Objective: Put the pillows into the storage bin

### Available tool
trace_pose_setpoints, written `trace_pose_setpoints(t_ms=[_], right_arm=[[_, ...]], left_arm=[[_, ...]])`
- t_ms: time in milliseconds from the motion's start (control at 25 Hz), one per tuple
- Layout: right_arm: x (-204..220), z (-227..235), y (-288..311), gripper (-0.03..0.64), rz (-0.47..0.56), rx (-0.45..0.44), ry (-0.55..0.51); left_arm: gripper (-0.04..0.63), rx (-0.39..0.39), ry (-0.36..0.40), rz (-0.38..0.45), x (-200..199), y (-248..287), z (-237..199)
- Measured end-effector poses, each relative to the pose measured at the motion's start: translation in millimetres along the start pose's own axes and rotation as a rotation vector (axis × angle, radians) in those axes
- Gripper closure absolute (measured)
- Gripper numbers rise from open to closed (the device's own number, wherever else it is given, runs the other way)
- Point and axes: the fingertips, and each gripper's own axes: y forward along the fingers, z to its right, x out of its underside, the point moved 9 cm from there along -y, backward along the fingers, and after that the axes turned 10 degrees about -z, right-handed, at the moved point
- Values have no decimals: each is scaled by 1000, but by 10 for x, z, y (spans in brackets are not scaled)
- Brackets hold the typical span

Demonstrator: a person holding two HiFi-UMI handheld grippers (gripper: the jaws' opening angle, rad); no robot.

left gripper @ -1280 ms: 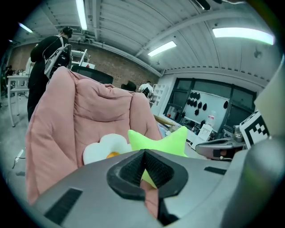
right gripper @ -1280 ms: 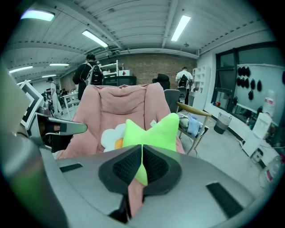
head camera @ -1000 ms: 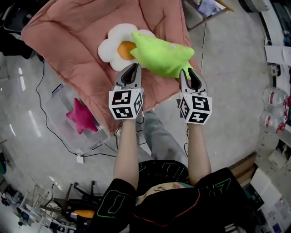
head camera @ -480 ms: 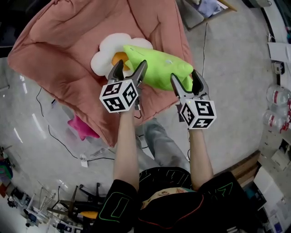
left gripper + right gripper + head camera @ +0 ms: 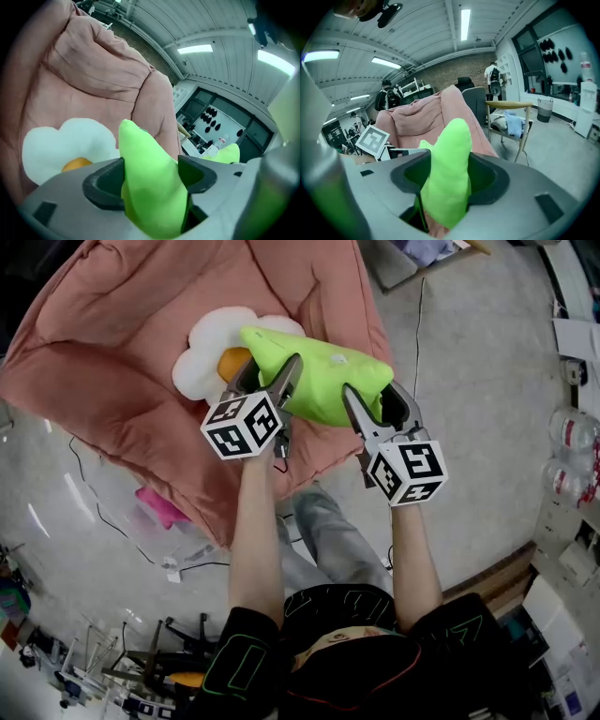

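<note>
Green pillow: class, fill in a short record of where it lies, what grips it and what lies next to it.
Pillow: green pillow, over the pink quilt
Left gripper: jaws have just been closing, pads on one corner of it
Right gripper: jaws have just been closing, pads on another corner
Neighbour: flower pillow, partly covered by the green one

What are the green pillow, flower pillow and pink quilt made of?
The green pillow looks like stuffed plush fabric, matte, bulging softly. The flower pillow is likely the same: puffed white petals, orange centre. The pink quilt seems padded cloth with stitched seams.
</note>
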Motion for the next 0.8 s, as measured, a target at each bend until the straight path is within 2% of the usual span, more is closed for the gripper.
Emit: trace_pose_setpoints(t_ms=[120,280,560,800], right_arm=[[34,-60,-93,402,-16,-19,-8],[21,-235,-290,417,-2,-30,-36],[-121,-786,-644,420,63,-85,-76],[-291,-1438,-886,422,131,-182,-125]], left_arm=[[265,0,8,-5,50,-135,42],[281,-2,11,29,82,-442,123],[296,-53,59,146,-50,-1327,231],[307,-137,93,274,-148,-2305,235]])
